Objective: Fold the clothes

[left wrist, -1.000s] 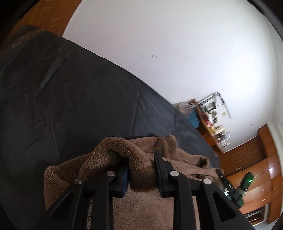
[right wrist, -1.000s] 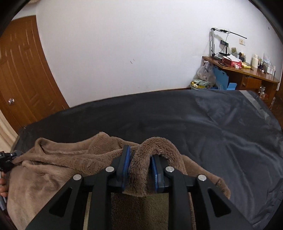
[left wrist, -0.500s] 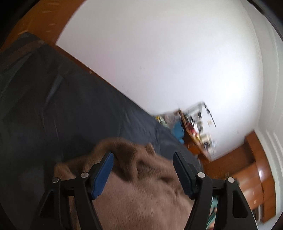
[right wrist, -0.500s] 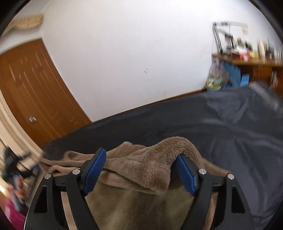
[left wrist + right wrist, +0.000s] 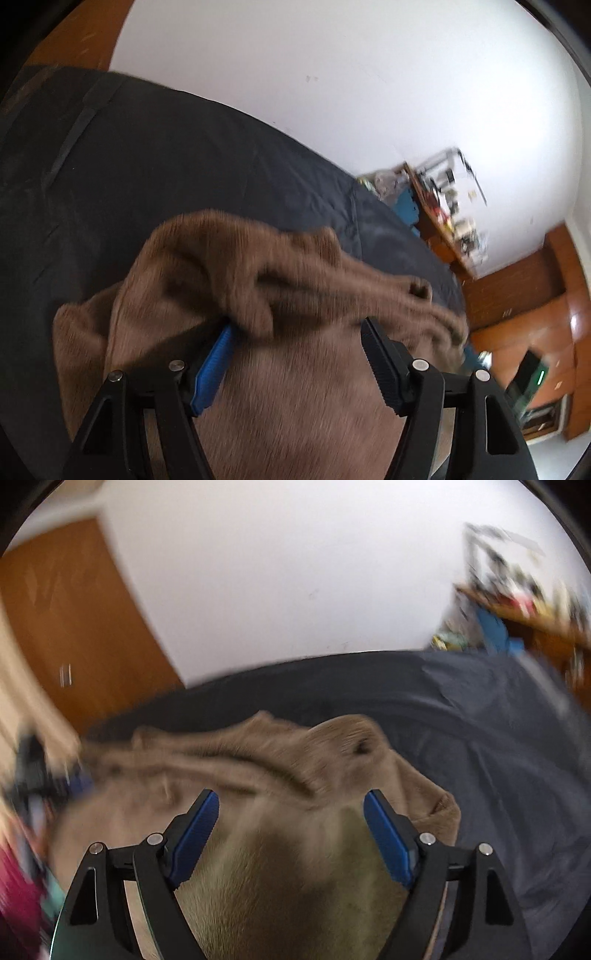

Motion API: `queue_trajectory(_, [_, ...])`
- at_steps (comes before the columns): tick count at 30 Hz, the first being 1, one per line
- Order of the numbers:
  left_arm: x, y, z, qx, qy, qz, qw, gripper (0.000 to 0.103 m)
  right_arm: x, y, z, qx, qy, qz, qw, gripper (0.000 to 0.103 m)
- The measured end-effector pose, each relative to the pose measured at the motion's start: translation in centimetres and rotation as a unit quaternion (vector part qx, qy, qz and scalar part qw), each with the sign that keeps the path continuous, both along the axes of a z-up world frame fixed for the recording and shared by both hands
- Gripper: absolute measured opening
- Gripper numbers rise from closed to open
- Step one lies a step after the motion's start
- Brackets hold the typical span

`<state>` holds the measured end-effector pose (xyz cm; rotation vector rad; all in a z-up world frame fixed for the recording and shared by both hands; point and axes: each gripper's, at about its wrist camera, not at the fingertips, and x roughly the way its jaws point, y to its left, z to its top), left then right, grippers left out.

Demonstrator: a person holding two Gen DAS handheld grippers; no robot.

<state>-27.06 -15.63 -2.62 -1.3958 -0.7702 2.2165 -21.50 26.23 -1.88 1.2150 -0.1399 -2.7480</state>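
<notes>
Both claws hung over one brown fleece garment lying on the dark bed cover. Its folded ridge lay just ahead of them, running from one to the other. The left claw and right claw gaped wide, gripping nothing, the ridge brushing the left's blue pad.
</notes>
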Motion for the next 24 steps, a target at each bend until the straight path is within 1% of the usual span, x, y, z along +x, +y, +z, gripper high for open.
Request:
queue_trajectory(2, [-1.3,0.2,-0.2,0.014,-0.005,0.016,0.9998,0.071,-0.6,-2.2,-0.6,0.045,-0.01,0.039,0.998,0.084])
queue_trajectory(3, [-1.8,0.2,-0.4,0.02,-0.006,0.023,0.9995,0.071,-1.3,-3.0,-0.9,0.058,-0.017,0.049,0.997,0.084])
queue_trajectory(4, [-2.2,0.1,-0.5,0.025,-0.007,0.03,0.9992,0.071,-2.1,-3.6,-1.2,0.067,-0.024,0.055,0.996,0.084])
queue_trajectory(5, [-2.6,0.1,-0.7,0.03,-0.008,0.037,0.9988,0.071,-3.2,-3.9,-1.7,0.062,-0.037,0.057,0.996,0.084])
queue_trajectory(6, [-2.9,0.1,-0.7,0.037,-0.007,0.044,0.9983,0.071,-4.2,-3.9,-2.0,0.055,-0.043,0.047,0.996,0.084])
queue_trajectory(7, [-2.9,0.1,-0.6,0.047,0.002,0.049,0.9977,0.071,-5.1,-3.6,-2.0,0.051,-0.036,0.029,0.998,0.084])
queue_trajectory(8, [-3.0,0.1,-0.4,0.056,0.01,0.055,0.9969,0.071,-5.9,-3.2,-2.0,0.048,-0.025,0.011,0.998,0.084])
queue_trajectory(9, [-3.0,0.1,-0.3,0.066,0.018,0.06,0.9958,0.071,-6.7,-2.5,-1.7,0.041,-0.002,-0.016,0.999,0.084])
queue_trajectory(10, [-3.0,-0.1,-0.1,0.074,0.027,0.065,0.9948,0.071,-7.2,-1.9,-1.5,0.029,0.016,-0.034,0.999,0.084])
queue_trajectory(11, [-2.9,-0.7,0.0,0.074,0.036,0.073,0.9939,0.071,-7.5,-1.3,-1.5,0.007,0.02,-0.045,0.999,0.084])
queue_trajectory(13, [-2.6,-1.6,0.4,0.061,0.052,0.089,0.9928,0.071,-8.2,-0.2,-1.9,-0.036,0.02,-0.061,0.997,0.084])
queue_trajectory(15, [-2.5,-2.2,0.4,0.056,0.05,0.091,0.993,0.071,-8.2,-0.2,-2.2,-0.043,0.019,-0.053,0.997,0.084])
queue_trajectory(18, [-1.6,-1.8,0.4,0.047,0.042,0.073,0.9953,0.071,-7.2,-0.4,-1.8,-0.05,0.024,-0.041,0.998,0.084])
queue_trajectory(20, [-1.1,-0.6,0.7,0.029,0.047,0.051,0.9972,0.071,-6.2,-0.4,-1.2,-0.058,0.026,-0.04,0.997,0.084])
queue_trajectory(21, [-0.8,0.3,1.0,0.018,0.052,0.037,0.9978,0.071,-5.9,-0.7,-1.0,-0.047,0.025,-0.04,0.998,0.084])
queue_trajectory(24, [0.0,2.4,1.8,-0.02,0.067,0.004,0.9975,0.071,-4.8,-1.9,-0.2,0.005,0.023,-0.037,0.999,0.087])
